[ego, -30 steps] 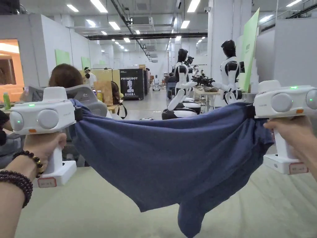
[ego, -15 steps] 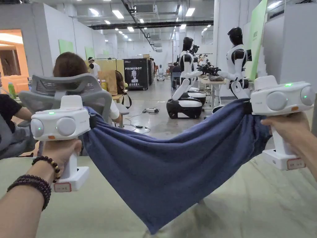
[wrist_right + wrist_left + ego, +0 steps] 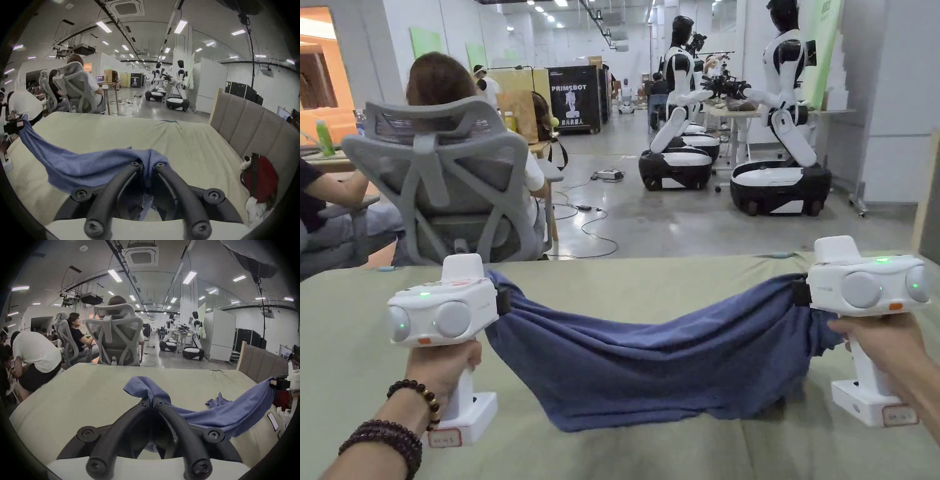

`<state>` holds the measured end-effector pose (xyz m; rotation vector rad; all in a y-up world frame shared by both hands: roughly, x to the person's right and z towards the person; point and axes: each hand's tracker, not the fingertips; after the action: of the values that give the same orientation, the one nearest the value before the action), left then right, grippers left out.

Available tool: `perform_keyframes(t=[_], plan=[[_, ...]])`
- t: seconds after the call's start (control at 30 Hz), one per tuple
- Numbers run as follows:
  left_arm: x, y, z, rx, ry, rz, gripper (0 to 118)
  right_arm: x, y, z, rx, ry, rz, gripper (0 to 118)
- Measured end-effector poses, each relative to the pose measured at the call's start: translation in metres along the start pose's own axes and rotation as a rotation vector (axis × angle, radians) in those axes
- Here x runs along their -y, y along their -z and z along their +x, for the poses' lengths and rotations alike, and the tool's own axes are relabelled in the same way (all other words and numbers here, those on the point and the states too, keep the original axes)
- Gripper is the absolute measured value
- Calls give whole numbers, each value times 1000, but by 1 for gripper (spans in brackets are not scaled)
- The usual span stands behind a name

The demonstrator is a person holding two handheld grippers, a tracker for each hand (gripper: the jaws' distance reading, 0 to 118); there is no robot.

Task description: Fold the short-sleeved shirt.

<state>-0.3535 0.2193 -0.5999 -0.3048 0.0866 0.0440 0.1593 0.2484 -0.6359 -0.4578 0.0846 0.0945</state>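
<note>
- Above the bed (image 3: 612,294), I am holding the blue shirt (image 3: 650,369) stretched between both claws.
- My left claw (image 3: 152,400) is pinching one shirt corner tightly.
- My right claw (image 3: 148,164) is gripping the other corner.
- The shirt's lower edge is touching the bed.

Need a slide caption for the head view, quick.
Left gripper and right gripper stretch a blue shirt between them over the bed.

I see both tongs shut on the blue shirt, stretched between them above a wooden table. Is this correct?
Not quite: the surface is a bed with a pale green sheet, not a wooden table, as the head view shows. Left tongs and right tongs are both shut on the blue shirt, stretched between them.
</note>
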Motion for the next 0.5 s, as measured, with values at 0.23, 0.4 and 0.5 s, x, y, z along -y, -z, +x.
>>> perform_keyframes(t=[0.23, 0.4, 0.5], plan=[[73, -125, -11, 38, 19, -34, 1, 101, -100, 8, 42, -26, -57, 10], [145, -193, -9, 72, 39, -169, 1, 177, -162, 14, 12, -20, -153, 10], [173, -221, -4, 47, 172, -189, 1, 213, -183, 14, 26, -59, -209, 10]])
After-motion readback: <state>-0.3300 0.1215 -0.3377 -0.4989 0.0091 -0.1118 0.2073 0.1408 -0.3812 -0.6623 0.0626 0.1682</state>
